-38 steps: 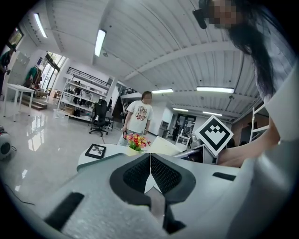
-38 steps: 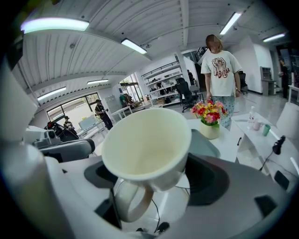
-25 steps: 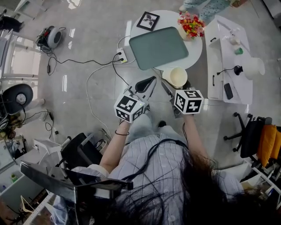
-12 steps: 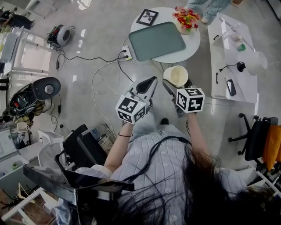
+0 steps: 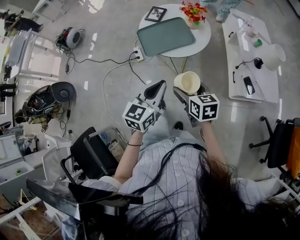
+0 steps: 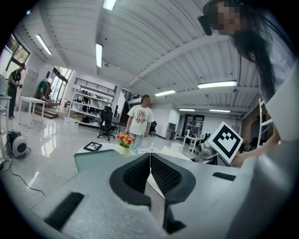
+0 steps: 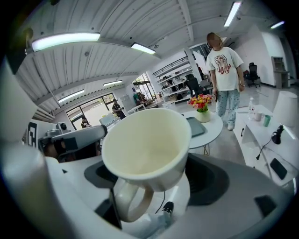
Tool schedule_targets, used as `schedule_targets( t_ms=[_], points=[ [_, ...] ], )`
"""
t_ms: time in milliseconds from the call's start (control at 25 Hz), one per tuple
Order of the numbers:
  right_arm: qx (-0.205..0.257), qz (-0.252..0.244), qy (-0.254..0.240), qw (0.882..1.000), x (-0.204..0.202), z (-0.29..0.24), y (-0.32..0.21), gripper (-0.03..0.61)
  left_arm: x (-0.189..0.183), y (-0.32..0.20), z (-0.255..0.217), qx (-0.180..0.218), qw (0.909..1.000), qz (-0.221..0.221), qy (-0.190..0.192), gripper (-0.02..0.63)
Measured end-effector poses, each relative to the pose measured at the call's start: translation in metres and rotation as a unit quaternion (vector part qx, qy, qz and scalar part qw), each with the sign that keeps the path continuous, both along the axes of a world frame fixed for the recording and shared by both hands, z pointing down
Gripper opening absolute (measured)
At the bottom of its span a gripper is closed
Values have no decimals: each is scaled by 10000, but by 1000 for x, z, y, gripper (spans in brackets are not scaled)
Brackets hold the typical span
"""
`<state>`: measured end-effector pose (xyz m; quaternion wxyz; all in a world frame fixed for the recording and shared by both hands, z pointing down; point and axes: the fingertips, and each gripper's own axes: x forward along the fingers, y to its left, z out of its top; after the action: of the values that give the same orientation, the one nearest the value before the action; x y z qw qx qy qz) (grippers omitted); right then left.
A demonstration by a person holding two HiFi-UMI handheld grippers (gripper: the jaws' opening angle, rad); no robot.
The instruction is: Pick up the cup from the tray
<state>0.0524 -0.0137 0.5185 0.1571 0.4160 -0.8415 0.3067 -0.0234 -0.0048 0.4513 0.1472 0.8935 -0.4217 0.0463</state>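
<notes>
At 6 o'clock of tray [image 5: 166, 35], well apart, cup [image 5: 186, 80] clamped in right tool [image 5: 188, 89]; left tool [image 5: 161, 85] at its 9 o'clock, jaws together, empty.

Right gripper [image 5: 186, 95] grips cream cup [image 5: 187, 81], mouth up, over grey floor [image 5: 103, 51], well apart from round white table [image 5: 204, 41]. Grey-green tray [image 5: 166, 35] on table, near picture frame [image 5: 155, 13] and flowers [image 5: 193, 10]. Left gripper [image 5: 161, 86] just beside, jaws together.

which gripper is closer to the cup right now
Right. The right gripper is shut on the cup; the left gripper, shut and empty, is apart from it, to its left in the head view.
</notes>
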Motion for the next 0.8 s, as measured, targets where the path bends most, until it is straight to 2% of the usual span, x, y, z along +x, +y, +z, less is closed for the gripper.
schedule_targets(
  t_ms=[360, 800],
  points=[
    [-82, -69, 10, 9999, 12, 7, 61, 423, 16, 46, 1, 100, 9999, 109, -59, 14],
    [-50, -347, 110, 9993, 18, 1, 108, 423, 25, 68, 1, 170, 9998, 58, 36, 14]
  ],
)
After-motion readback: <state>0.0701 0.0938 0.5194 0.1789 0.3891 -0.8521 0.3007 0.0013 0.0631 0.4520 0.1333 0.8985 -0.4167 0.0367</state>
